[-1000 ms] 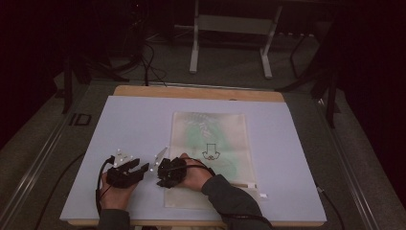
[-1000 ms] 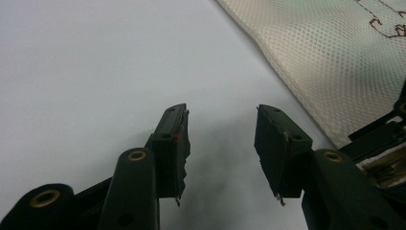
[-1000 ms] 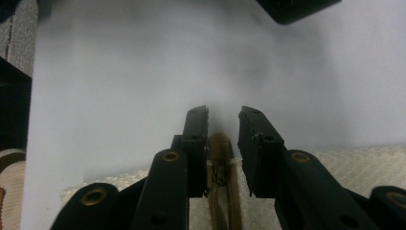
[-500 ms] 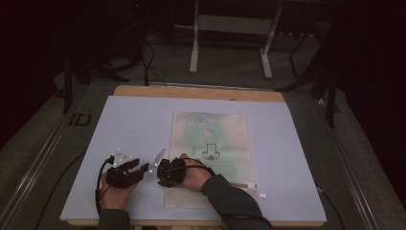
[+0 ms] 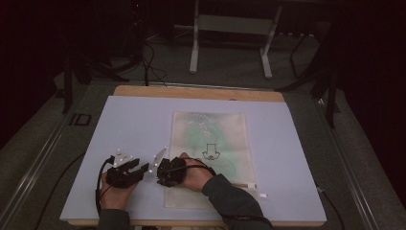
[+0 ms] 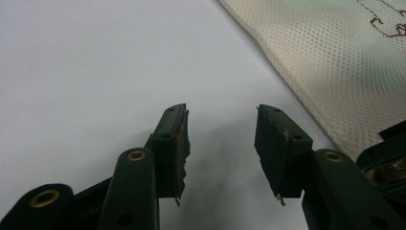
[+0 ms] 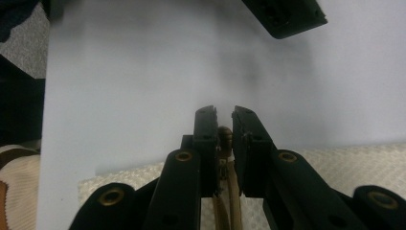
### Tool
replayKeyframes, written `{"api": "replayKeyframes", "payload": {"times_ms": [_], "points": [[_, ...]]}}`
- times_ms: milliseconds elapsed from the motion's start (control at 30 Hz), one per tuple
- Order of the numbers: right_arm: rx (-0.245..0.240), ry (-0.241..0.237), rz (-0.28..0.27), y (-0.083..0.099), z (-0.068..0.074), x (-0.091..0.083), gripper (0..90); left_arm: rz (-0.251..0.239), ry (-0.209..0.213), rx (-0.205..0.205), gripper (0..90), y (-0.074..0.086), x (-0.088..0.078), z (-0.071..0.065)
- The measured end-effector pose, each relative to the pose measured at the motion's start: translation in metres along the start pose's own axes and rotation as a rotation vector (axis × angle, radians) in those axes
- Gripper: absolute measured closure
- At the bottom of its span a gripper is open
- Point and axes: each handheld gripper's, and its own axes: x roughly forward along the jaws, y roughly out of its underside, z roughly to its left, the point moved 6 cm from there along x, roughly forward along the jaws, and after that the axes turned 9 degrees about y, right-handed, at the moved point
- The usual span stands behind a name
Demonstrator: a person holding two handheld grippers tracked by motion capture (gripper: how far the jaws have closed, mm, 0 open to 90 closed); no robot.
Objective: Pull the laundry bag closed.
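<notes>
Pinching down on what looks like a little brown zipper pull [image 7: 225, 136], the right tongs [image 7: 224, 112] are nearly closed, with the pull and its two tan cords caught between the pads. Those jaws have just been closing over the last moment, and the pull sits right in the gap. You can see the beige mesh of the bag under the jaws in the right gripper view, so the grab is happening right at the bag's edge.

The left tongs [image 6: 221, 129] are wide open with nothing between them, hovering low over bare white surface, just beside the bag's left edge. One of their jaws also pokes into the top of the right gripper view, so the two tools are pretty close together.

The thing being worked on is a flat beige mesh bag [image 5: 210, 139] with a greenish patch showing through and a small dark drawn figure on it. It lies flat on the white sheet [image 5: 134, 124] covering the table [image 5: 201, 92], roughly in the middle, a bit toward the right. Its long axis runs from the near edge toward the far edge, so it points straight away from the person. The right hand [image 5: 189, 175] rests on the bag's near left part, and the left hand [image 5: 117, 191] sits on the sheet next to it.

Farther out there's grey floor, some cables and a metal stand [image 5: 230, 28] behind the table.
</notes>
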Motion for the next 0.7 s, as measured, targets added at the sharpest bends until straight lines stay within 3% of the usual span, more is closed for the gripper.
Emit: {"api": "replayKeyframes", "payload": {"times_ms": [367,700], "points": [[0.004,0.014,-0.025,0.015,-0.002,-0.018,80.9,0.008,0.002,0.009,54.3,0.000,0.001,-0.002],[0.036,0.001,-0.015,0.030,-0.004,-0.016,77.6,0.008,0.016,0.019,54.7,0.000,0.002,-0.005]]}}
